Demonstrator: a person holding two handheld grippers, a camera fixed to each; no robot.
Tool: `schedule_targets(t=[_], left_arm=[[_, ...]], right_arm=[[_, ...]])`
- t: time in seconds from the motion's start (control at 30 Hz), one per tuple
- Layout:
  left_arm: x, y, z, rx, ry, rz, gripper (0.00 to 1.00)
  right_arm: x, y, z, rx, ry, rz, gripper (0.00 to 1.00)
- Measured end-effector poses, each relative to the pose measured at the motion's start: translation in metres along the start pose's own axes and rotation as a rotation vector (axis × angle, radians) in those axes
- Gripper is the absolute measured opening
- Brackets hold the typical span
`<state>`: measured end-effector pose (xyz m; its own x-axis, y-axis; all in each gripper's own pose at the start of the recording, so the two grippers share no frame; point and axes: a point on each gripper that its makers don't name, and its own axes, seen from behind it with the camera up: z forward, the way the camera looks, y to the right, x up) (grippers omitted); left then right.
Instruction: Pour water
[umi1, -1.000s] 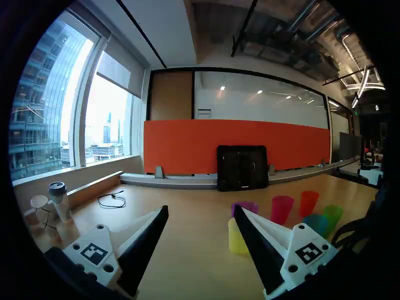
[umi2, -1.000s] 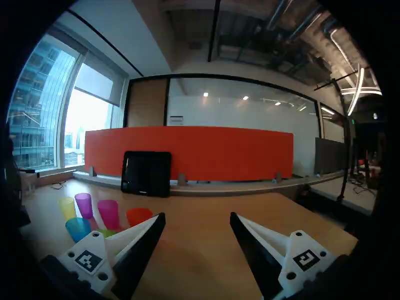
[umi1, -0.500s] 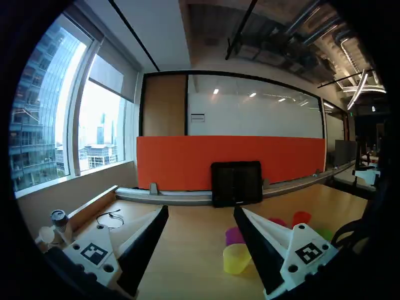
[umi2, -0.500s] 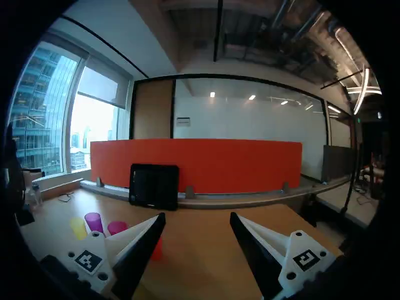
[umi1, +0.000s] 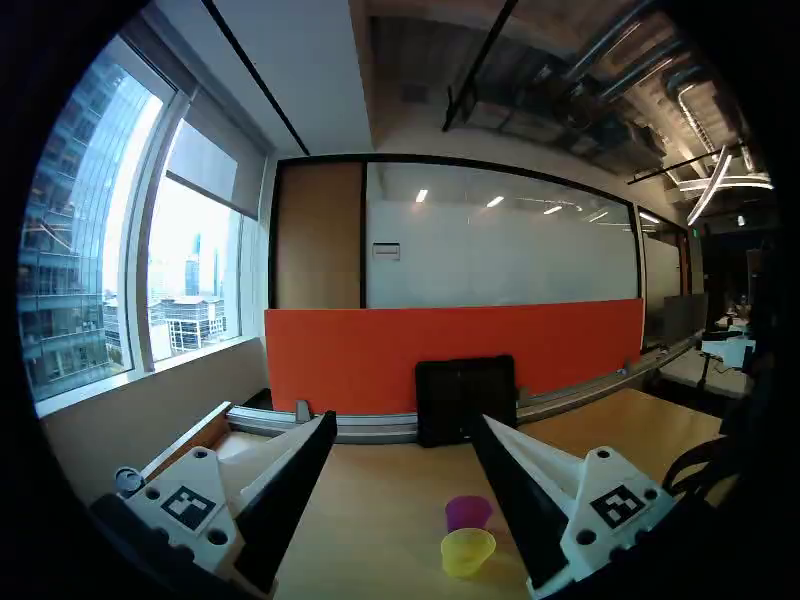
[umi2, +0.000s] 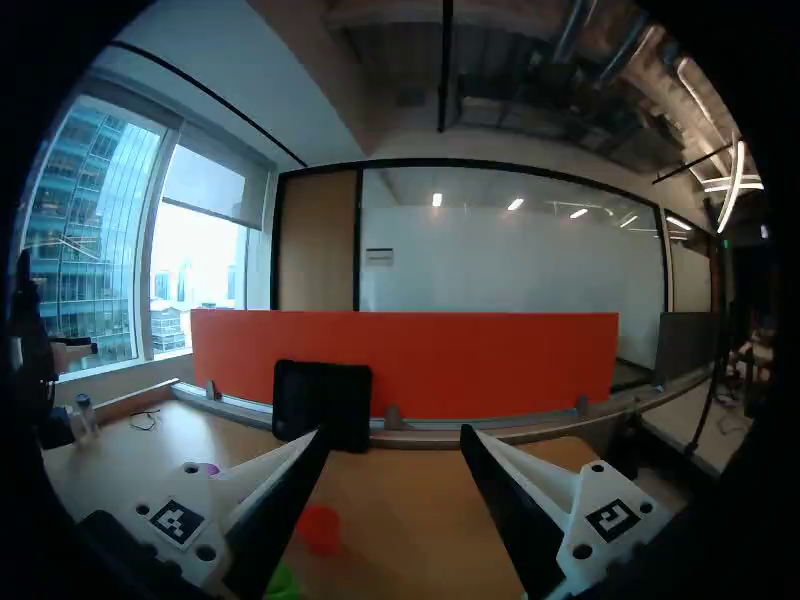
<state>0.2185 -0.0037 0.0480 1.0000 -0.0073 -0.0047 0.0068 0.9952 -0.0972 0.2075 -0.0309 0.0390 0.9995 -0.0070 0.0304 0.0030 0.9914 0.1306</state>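
My right gripper (umi2: 395, 432) is open wide — nothing is held in it. A red cup (umi2: 320, 528) stands on the wooden table (umi2: 420, 515), close beside it. Farther back, a black screen (umi2: 322, 403) stands before an orange wall (umi2: 480, 360).

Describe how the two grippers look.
Left gripper and right gripper look alike: two white wedge-shaped fingers tapering to points, lined with black on the inner faces. Each finger carries a black-and-white square marker and round holes. Black cables loop beside the left gripper.
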Motion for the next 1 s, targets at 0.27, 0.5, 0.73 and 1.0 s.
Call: schedule_targets(t=[0.27, 0.5, 0.73, 1.0], left_arm=[[0.014, 0.008, 0.001, -0.066, -0.016, -0.006, 0.97], [0.015, 0.016, 0.002, -0.14, -0.031, -0.005, 0.97], [0.025, 0.031, -0.002, -0.229, -0.033, 0.018, 0.97], [0.033, 0.058, -0.009, -0.343, -0.041, 0.024, 0.97]], right_arm=[[0.017, 0.004, 0.003, 0.013, 0.0, 0.008, 1.0], [0.014, -0.005, 0.002, 0.071, -0.022, 0.009, 1.0], [0.021, -0.024, -0.006, 0.169, -0.014, -0.034, 1.0], [0.032, -0.06, -0.022, 0.337, -0.001, -0.075, 1.0]])
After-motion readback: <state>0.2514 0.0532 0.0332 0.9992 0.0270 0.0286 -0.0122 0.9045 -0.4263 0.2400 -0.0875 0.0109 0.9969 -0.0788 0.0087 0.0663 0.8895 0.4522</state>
